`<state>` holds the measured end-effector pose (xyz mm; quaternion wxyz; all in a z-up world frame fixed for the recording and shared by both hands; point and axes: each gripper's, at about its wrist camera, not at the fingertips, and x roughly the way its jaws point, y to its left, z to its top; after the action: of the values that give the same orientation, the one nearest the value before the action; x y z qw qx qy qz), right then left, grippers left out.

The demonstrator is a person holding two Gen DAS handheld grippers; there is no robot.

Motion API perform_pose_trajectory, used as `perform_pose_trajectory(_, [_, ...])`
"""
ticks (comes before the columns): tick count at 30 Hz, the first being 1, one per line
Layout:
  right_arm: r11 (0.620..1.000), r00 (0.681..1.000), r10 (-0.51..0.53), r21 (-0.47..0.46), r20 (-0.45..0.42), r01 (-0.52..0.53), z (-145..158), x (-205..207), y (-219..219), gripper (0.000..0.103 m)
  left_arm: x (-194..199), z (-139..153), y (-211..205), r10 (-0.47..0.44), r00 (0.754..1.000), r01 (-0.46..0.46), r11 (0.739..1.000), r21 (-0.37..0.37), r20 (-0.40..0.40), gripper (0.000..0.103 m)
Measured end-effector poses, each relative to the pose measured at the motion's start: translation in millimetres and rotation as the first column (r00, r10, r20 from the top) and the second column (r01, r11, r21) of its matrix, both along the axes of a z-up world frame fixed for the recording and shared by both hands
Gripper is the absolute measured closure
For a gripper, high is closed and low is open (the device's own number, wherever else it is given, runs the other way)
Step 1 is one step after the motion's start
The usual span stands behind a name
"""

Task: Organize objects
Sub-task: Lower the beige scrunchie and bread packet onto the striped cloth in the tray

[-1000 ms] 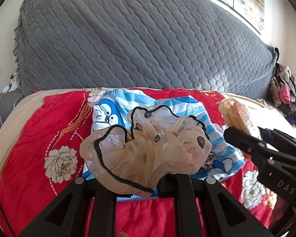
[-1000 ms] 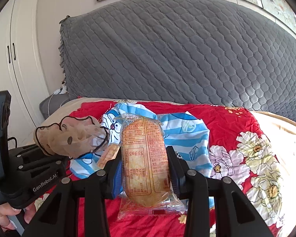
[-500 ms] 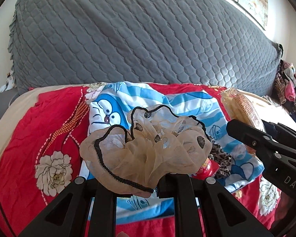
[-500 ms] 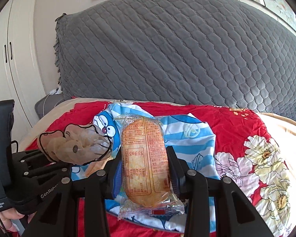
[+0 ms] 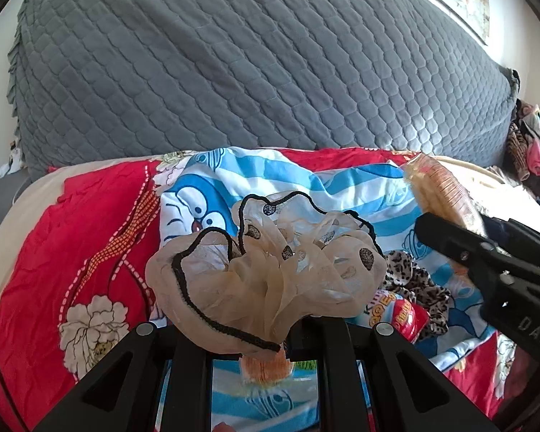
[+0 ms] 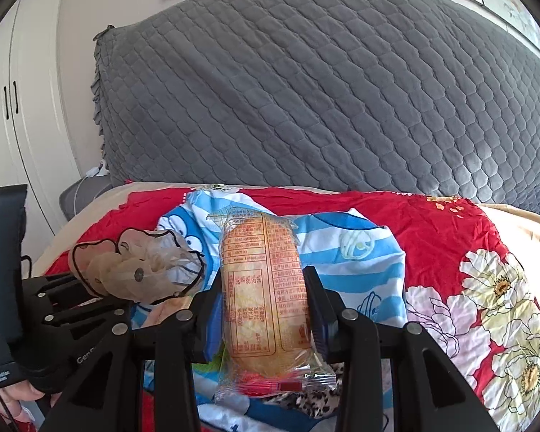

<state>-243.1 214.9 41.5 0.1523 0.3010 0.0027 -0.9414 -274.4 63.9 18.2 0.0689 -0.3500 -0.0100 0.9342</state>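
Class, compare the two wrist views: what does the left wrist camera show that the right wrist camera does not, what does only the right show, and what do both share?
Only the left wrist view shows a pile of clothes at the far right and a red snack packet on the bed.

Only the right wrist view shows white wardrobe doors and a person's hand.

Both show the grey quilted headboard, the blue cartoon cloth, the sheer beige scrunchie in the left gripper and the wrapped bread in the right gripper.
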Motion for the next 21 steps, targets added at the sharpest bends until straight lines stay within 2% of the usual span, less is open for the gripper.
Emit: perform_pose_trajectory(21, [0.997,0.991,-0.069,0.032,0.119,0.065,-45.3,-55.3,9.0,0.063,-46.8,-32.9,11.7,0.015,0.997,-0.014,1.000,-0.011,0.070,0.089])
